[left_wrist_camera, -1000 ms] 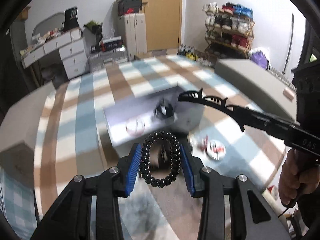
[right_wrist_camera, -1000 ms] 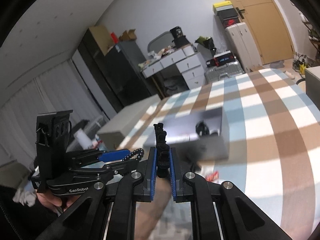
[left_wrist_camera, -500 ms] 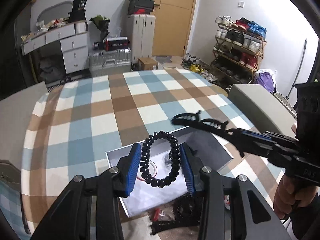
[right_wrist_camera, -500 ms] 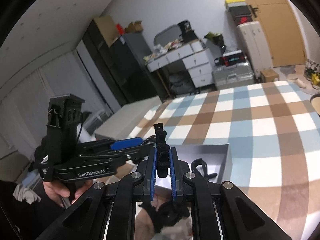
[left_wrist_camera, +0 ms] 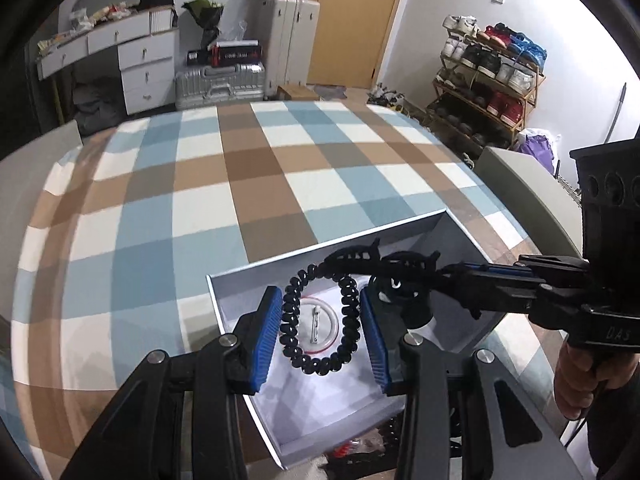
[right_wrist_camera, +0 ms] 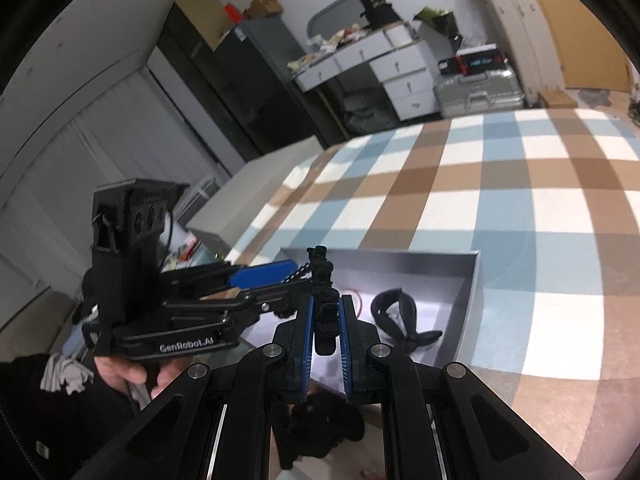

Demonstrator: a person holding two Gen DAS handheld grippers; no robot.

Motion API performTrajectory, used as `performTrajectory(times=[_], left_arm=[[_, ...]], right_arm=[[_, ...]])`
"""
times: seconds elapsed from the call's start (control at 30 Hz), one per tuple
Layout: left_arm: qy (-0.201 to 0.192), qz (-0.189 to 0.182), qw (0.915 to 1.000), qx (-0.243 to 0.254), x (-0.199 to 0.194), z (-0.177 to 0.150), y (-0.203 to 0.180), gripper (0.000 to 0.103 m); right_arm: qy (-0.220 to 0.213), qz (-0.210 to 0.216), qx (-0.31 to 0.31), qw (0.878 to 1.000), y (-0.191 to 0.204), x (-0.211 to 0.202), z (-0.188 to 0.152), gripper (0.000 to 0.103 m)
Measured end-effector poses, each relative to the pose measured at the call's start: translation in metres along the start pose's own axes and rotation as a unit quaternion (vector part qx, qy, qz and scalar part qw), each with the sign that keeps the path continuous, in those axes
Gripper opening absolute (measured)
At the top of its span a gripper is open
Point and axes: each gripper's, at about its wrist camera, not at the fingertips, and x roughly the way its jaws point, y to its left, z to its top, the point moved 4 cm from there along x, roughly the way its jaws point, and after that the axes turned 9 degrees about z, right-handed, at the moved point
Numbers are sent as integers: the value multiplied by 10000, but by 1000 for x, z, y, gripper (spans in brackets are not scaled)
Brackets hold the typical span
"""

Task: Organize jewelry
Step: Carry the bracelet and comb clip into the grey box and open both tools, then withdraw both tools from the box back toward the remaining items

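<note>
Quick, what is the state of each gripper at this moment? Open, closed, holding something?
Left gripper: closed on the black bead bracelet, above the box.
Right gripper: closed on a black hair clip.

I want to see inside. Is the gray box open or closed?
Open. The gray box has no lid on, and a round pin badge and black hair clip show inside.

A lived-in home: shoe rack (left_wrist_camera: 490, 80), suitcase (left_wrist_camera: 220, 82), drawer desk (left_wrist_camera: 132, 60).

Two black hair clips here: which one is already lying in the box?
The wide one on the box floor, right of the claws. The other, toothed hair clip is pinched in the right claw, above the box.
</note>
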Motion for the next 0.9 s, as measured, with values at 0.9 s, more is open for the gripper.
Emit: performTrajectory(times=[0.9], left_arm=[[5, -324, 9995, -61, -8, 6, 1, 63]], right_arm=[[-290, -826, -458, 9951, 11, -11, 4, 46]])
